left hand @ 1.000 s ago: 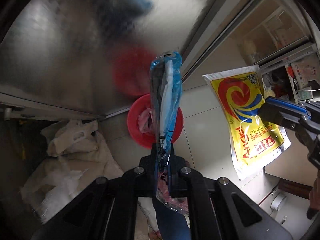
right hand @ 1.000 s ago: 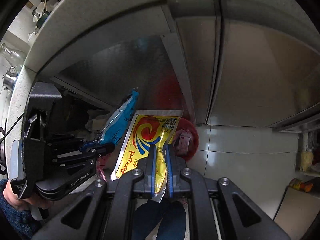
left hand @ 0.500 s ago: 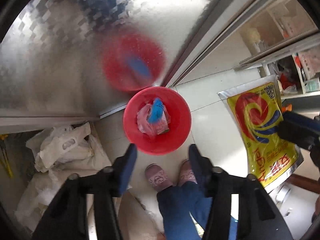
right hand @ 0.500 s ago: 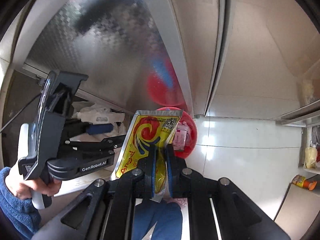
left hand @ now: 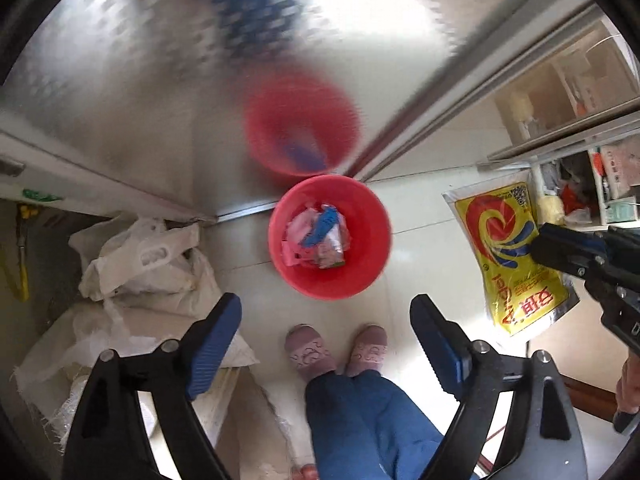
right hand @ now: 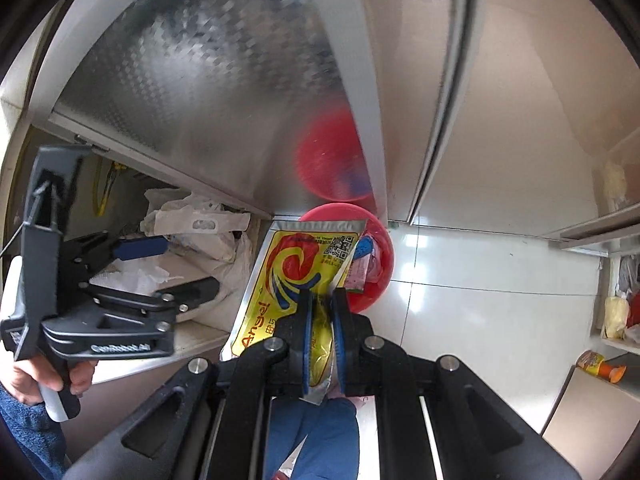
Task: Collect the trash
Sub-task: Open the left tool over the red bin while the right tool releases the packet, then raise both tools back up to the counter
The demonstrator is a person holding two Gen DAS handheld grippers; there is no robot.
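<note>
A red bin (left hand: 362, 276) stands on the tiled floor against a steel cabinet. It holds pink and clear wrappers and a blue wrapper (left hand: 322, 226). My left gripper (left hand: 326, 312) is open and empty, high above the bin. My right gripper (right hand: 322, 300) is shut on a yellow Angel yeast packet (right hand: 298, 276) and holds it upright, above and to the right of the bin. The packet (left hand: 508, 248) and the right gripper (left hand: 560, 252) also show in the left wrist view. The bin (right hand: 380, 256) is half hidden behind the packet in the right wrist view, where the left gripper (right hand: 168, 264) shows at the left.
The shiny steel cabinet door (left hand: 160, 80) mirrors the bin. White sacks and plastic bags (left hand: 140, 264) lie left of the bin. The person's slippered feet (left hand: 336, 348) stand just below it. Shelves with goods (left hand: 580, 184) are at the right.
My left gripper opened and let go of the blue wrapper, which fell into the red bin. The jaws have spread wider since. My right gripper still holds the yellow packet, a little lower.
</note>
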